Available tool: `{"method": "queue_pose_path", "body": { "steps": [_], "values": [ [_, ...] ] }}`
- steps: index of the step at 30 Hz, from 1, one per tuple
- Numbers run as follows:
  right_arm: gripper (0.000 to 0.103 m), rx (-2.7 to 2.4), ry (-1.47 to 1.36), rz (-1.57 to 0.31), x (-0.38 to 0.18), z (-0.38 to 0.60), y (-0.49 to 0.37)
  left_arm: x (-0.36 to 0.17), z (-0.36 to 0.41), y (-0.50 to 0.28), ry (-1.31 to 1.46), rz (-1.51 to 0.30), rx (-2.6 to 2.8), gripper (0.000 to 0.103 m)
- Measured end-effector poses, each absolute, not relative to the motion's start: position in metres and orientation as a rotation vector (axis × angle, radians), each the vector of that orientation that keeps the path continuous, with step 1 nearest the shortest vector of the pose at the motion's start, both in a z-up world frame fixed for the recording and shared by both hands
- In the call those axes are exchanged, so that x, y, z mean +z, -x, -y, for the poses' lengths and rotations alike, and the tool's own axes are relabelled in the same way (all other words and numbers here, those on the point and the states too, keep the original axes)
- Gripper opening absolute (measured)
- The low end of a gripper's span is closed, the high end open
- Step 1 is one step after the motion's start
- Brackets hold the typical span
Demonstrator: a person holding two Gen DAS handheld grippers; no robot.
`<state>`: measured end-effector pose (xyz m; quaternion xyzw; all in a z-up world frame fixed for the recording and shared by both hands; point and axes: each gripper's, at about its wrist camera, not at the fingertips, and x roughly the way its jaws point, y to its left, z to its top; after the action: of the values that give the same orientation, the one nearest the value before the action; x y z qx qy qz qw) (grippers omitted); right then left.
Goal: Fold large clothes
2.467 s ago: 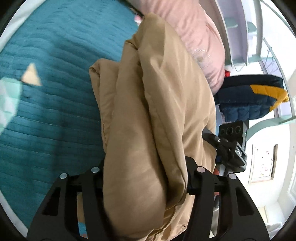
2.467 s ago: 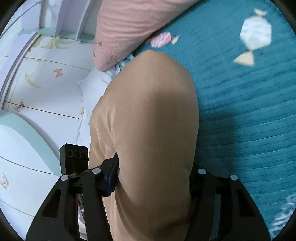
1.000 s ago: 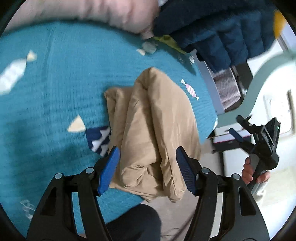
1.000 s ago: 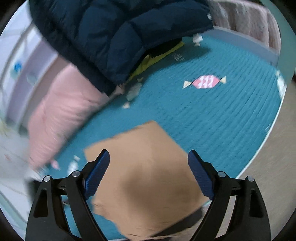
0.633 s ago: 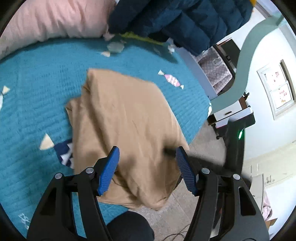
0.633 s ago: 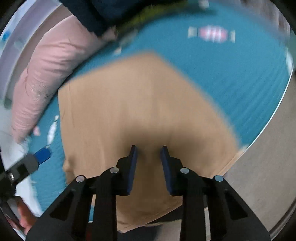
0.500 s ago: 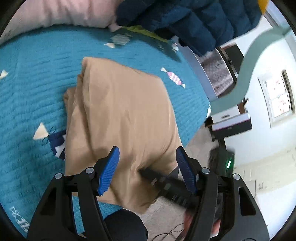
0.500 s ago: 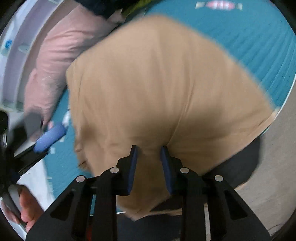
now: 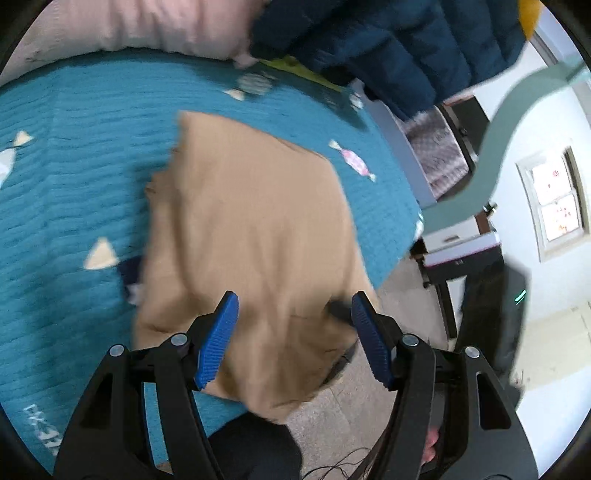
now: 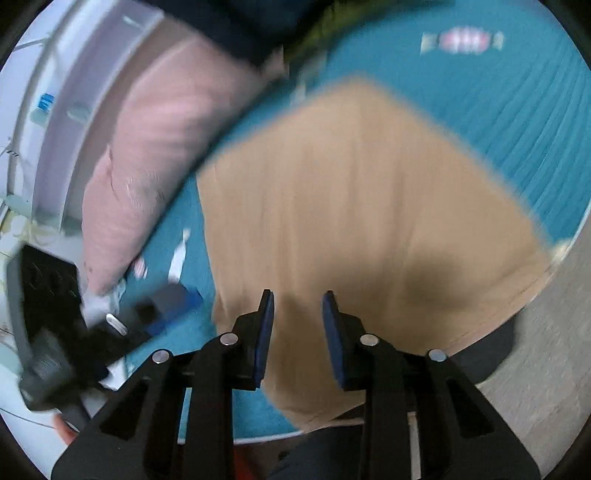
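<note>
A folded tan garment lies on the teal bedspread, its near corner hanging over the bed's edge. It also shows in the right wrist view, blurred. My left gripper hovers above its near part with jaws wide open and empty. My right gripper is above the garment's near edge, jaws open by a narrow gap, holding nothing. The left gripper's body shows at the left of the right wrist view.
A pink pillow and a dark blue puffer jacket lie at the bed's far side. A bedside stand and the floor are to the right. White shelving is behind the pillow.
Both grippers have let go of the tan garment, which now lies folded on the bed. Both pulled back above it; the right jaws narrowed, then opened slightly.
</note>
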<state>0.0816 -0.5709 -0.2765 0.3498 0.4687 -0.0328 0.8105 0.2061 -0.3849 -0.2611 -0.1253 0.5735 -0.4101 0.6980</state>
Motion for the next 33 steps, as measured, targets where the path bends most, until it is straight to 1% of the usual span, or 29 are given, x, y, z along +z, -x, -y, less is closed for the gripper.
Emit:
{"method": "queue_pose_path", "body": {
  "steps": [2,4,5,6,7,8,9,10,11,13,15,16,18,20,25,28,30,33],
  "values": [
    [0.028,-0.119,-0.706,-0.98,-0.27,0.583,-0.081,-0.268,0.399,-0.196,0.266,-1.293,-0.946,0.063],
    [0.027,-0.133,-0.748,-1.003,-0.285,0.594,-0.081,-0.282,0.409,-0.184,0.215,-1.298,-0.937,0.056],
    [0.025,-0.136,-0.773,-1.044,-0.302,0.597,-0.08,-0.29,0.411,-0.179,0.188,-1.311,-0.922,0.051],
    [0.025,-0.14,-0.778,-1.07,-0.311,0.597,-0.08,-0.303,0.41,-0.176,0.158,-1.341,-0.896,0.043],
    [0.019,-0.152,-0.767,-1.107,-0.326,0.595,-0.075,-0.318,0.406,-0.174,0.13,-1.377,-0.862,0.036],
    [0.013,-0.164,-0.756,-1.121,-0.336,0.593,-0.068,-0.328,0.401,-0.174,0.107,-1.395,-0.831,0.019],
    [0.009,-0.179,-0.759,-1.127,-0.344,0.592,-0.059,-0.342,0.391,-0.174,0.088,-1.409,-0.795,0.002],
    [0.003,-0.184,-0.781,-1.127,-0.35,0.593,-0.049,-0.352,0.379,-0.175,0.111,-1.421,-0.794,0.002],
    [0.0,-0.182,-0.809,-1.126,-0.353,0.598,-0.039,-0.357,0.369,-0.177,0.156,-1.44,-0.812,0.002],
    [0.0,-0.198,-0.841,-1.13,-0.356,0.605,-0.019,-0.361,0.353,-0.182,0.214,-1.463,-0.819,0.002],
    [0.0,-0.239,-0.81,-1.136,-0.35,0.609,-0.009,-0.352,0.346,-0.184,0.129,-1.422,-0.755,0.003],
    [0.003,-0.287,-0.775,-1.153,-0.346,0.611,-0.003,-0.345,0.344,-0.185,0.082,-1.4,-0.742,0.003],
    [0.003,-0.327,-0.733,-1.131,-0.33,0.617,0.004,-0.33,0.339,-0.187,0.114,-1.38,-0.798,0.003],
    [0.003,-0.313,-0.733,-1.091,-0.315,0.62,0.004,-0.31,0.338,-0.188,0.118,-1.317,-0.829,0.003],
    [0.003,-0.313,-0.649,-0.943,-0.271,0.617,-0.025,-0.261,0.366,-0.186,0.077,-1.179,-0.936,0.003],
    [0.003,-0.237,-0.637,-0.889,-0.257,0.604,-0.059,-0.255,0.386,-0.187,0.072,-1.154,-0.967,0.003],
    [0.003,-0.208,-0.618,-0.906,-0.262,0.595,-0.081,-0.259,0.4,-0.192,0.102,-1.157,-0.979,0.003],
    [0.002,-0.211,-0.599,-1.005,-0.295,0.59,-0.107,-0.285,0.418,-0.208,0.042,-1.191,-0.888,0.003]
  ]
}}
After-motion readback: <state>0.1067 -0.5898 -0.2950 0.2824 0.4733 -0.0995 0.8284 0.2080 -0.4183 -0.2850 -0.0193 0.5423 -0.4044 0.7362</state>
